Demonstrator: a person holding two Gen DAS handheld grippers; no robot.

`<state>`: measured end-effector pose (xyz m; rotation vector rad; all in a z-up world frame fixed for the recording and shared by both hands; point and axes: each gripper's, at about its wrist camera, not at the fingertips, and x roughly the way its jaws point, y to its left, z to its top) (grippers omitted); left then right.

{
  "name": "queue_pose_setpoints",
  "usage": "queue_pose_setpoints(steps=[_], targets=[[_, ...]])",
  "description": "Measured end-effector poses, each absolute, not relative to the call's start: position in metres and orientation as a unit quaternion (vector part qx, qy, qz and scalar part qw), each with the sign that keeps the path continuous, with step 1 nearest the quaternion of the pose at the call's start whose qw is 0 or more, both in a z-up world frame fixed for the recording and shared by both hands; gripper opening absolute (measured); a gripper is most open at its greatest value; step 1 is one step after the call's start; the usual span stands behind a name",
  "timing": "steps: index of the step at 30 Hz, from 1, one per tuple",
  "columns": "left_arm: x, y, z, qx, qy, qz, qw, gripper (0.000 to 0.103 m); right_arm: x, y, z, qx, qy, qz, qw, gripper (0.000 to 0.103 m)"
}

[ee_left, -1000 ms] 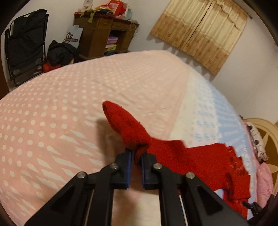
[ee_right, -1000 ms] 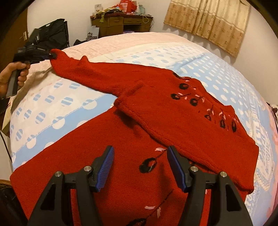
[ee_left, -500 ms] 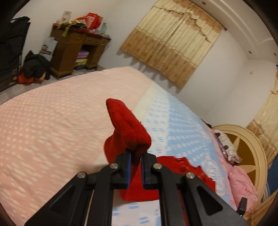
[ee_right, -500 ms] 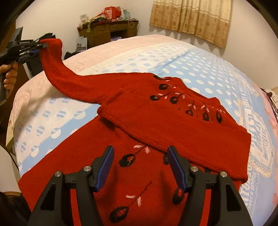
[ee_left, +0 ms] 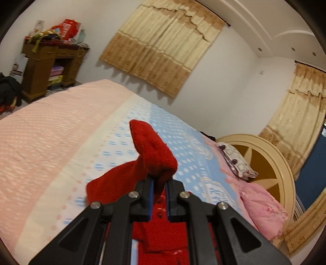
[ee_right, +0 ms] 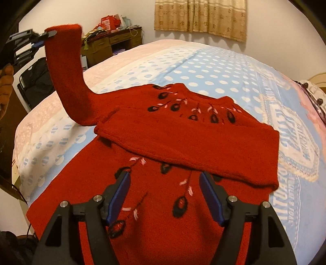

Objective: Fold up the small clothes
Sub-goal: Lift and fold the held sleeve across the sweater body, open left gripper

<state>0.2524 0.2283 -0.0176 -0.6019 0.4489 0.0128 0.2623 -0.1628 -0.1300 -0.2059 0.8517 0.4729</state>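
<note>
Sleeve (ee_right: 67, 67) of the red sweater (ee_right: 183, 138) rises off the left side of the bed (ee_right: 203, 67), its cuff pinched between the narrow jaws of the left gripper (ee_right: 41, 38), which a hand (ee_right: 5, 87) holds at the left border of the right wrist view. In the left wrist view the same left gripper (ee_left: 158, 190) shows its two blue-padded fingers (ee_left: 149, 195) clamped on the cuff (ee_left: 152, 150), the red knit bulging above them and the rest of the sleeve falling away to the left and below onto the dotted bedspread (ee_left: 51, 132).

The sweater's body lies flat across the middle of the bed, front up, with black and pink embroidered flowers (ee_right: 179, 203) on it. The other sleeve (ee_right: 187, 142) is folded across the chest, running from the left towards the bed's right side, its end near the right edge of the garment.

The right gripper (ee_right: 165, 195) hangs over the lower part of the sweater with its jaws set wide apart, nothing between them.

Behind the bed's far left corner stands a cluttered wooden desk (ee_right: 110, 44); curtains (ee_right: 200, 18) hang on the far wall. At the right side of the bed lie pink pillows (ee_left: 262, 205) against a cream round headboard (ee_left: 271, 163).
</note>
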Motion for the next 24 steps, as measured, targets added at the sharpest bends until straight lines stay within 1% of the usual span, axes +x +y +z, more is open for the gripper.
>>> queue_pose_setpoints(steps=[14, 24], targets=[[0.307, 0.140, 0.003, -0.290, 0.217, -0.066, 0.930, 0.009, 0.242, -0.211, -0.128, -0.059, 0.401, 0.210, 0.890, 0.071], [0.335, 0.076, -0.005, -0.281, 0.231, -0.105, 0.926, 0.009, 0.229, -0.227, -0.136, -0.055, 0.395, 0.203, 0.894, 0.071]])
